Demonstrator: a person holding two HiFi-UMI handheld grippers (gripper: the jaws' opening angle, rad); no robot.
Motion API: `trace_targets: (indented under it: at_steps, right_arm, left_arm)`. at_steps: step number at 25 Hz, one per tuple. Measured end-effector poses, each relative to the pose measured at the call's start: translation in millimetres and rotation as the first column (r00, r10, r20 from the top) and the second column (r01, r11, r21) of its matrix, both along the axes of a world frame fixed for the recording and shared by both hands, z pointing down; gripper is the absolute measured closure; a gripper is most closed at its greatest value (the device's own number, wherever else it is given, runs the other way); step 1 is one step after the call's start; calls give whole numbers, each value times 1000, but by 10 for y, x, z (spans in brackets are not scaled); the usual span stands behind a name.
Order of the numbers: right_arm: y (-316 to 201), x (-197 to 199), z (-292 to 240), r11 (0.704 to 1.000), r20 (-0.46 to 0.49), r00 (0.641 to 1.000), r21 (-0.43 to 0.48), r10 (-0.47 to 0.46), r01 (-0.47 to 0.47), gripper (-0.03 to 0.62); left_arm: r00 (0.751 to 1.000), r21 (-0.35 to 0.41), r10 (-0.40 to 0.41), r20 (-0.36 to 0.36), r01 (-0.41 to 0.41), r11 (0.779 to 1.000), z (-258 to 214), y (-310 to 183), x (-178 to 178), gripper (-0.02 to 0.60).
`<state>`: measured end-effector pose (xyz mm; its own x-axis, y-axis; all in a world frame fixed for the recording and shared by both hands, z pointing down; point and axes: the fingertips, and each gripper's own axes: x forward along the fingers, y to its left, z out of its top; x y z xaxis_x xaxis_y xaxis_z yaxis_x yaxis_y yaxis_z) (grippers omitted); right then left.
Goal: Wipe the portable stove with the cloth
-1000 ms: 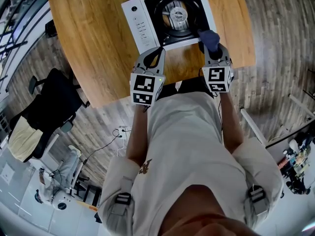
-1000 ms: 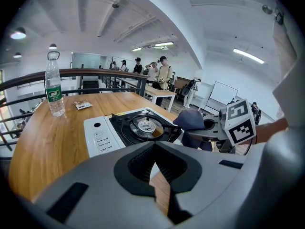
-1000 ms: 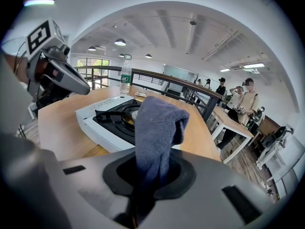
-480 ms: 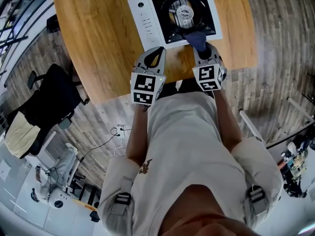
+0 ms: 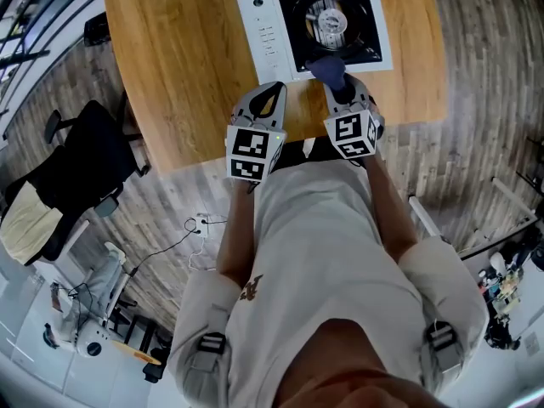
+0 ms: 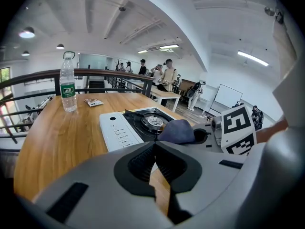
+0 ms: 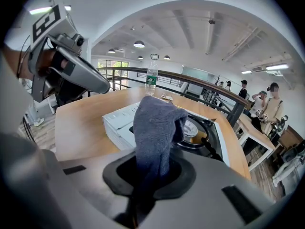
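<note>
The portable stove (image 5: 265,32) is white with a black burner well and sits on the wooden table (image 5: 170,75). A dark blue cloth (image 5: 328,67) rests on the middle of the stove's near edge, and my right gripper (image 5: 337,87) is shut on it. In the right gripper view the cloth (image 7: 157,125) sticks up from the right gripper (image 7: 151,171) in front of the stove (image 7: 119,123). My left gripper (image 5: 270,90) hovers over bare table just short of the stove's near left corner, shut on nothing. Its view shows the left gripper (image 6: 153,146), the stove (image 6: 119,130) and the cloth (image 6: 176,131).
A water bottle (image 6: 68,82) and a small packet (image 6: 94,102) stand at the table's far side. A black chair (image 5: 89,172) is on the floor to the left. The table's near edge (image 5: 280,147) lies just behind both grippers. Several people stand far back.
My right gripper has slid the cloth leftward along the stove's near edge, from the right corner to about the middle. The left gripper has stayed put.
</note>
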<state>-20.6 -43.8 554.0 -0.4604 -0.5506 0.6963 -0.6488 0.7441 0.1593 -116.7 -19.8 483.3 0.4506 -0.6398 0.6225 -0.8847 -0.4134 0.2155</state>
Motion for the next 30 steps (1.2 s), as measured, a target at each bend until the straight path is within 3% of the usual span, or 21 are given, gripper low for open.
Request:
trace_targets:
  at_steps: [16,30]
  right_arm:
    - [215,-516,-127,991,26,991,0,-131,131,542]
    - [-174,-895,-708,981,51,986,123,-157,150,542]
  left_arm:
    - [1000,15,-12,-13,12,1000,-24,55,-122,561]
    - [1000,88,-6,-31,9,996,-190,-164,-341,561]
